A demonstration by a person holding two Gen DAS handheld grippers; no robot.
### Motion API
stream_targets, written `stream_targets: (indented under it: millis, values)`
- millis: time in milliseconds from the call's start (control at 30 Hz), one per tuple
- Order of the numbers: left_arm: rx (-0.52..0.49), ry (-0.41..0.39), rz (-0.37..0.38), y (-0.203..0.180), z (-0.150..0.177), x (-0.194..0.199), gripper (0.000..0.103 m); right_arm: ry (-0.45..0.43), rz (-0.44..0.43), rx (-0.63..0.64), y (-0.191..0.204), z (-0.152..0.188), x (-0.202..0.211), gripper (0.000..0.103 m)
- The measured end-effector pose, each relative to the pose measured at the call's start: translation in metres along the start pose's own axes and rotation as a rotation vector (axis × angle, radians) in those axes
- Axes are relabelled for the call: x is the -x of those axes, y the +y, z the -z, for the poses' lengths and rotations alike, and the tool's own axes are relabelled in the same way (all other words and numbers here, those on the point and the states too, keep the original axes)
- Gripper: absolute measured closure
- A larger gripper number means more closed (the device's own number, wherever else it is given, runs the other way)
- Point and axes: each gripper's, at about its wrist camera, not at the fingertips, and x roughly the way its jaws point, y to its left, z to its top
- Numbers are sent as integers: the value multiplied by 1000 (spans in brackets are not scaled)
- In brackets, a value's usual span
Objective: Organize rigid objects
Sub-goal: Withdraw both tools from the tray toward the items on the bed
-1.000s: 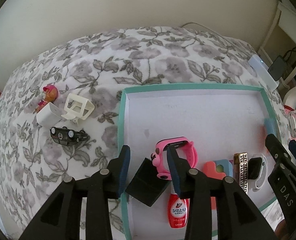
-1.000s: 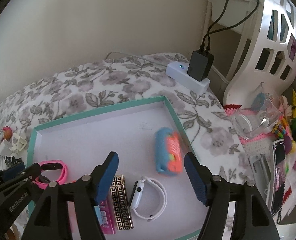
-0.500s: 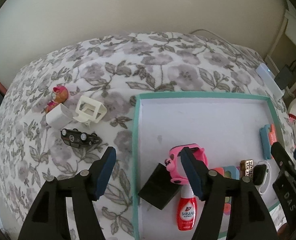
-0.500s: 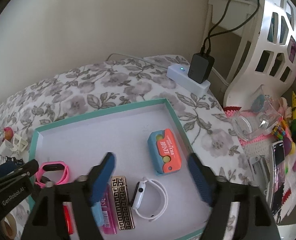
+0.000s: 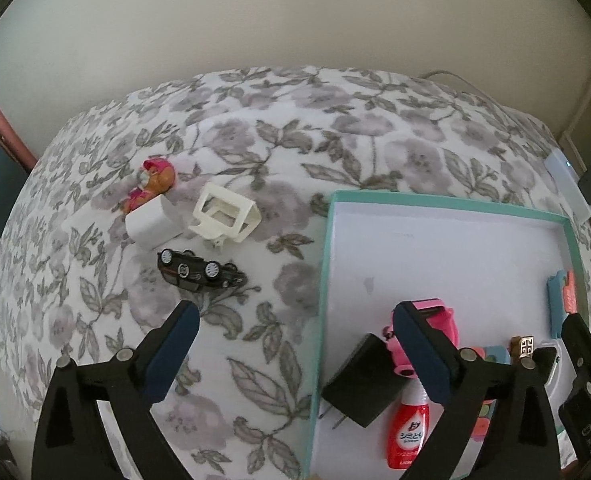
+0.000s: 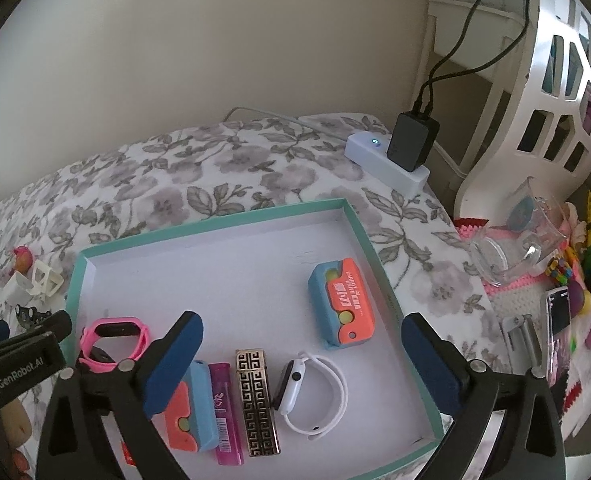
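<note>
Both tongs [image 5: 295,340] wider, nothing between.

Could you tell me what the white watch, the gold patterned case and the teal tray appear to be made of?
White watch: the looped band looks like matte silicone or soft rubber; the body is glossy, with a dark glass-like face.
Gold case: probably metal or metallised plastic, judging by its shiny raised key-pattern relief.
Tray: likely cardboard, with thin straight walls, a matte teal rim and a papery white inside.
</note>
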Motion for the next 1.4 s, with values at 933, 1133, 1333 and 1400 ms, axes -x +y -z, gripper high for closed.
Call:
stream_targets:
  millis: [933,1133,1333,1400]
  values:
    - [180,-8,-38,111,-37,5,5,-56,-163,30,71,-39,22,0]
    - [253,3,-13,138,-59,-4,5,-21,-213,99,114,-51,10,0]
    - [308,-6,-9,171,-56,-3,5,-47,-319,176,160,-40,21,0]
    - [332,7,-7,182,-55,-8,5,-28,-330,197,174,-35,17,0]
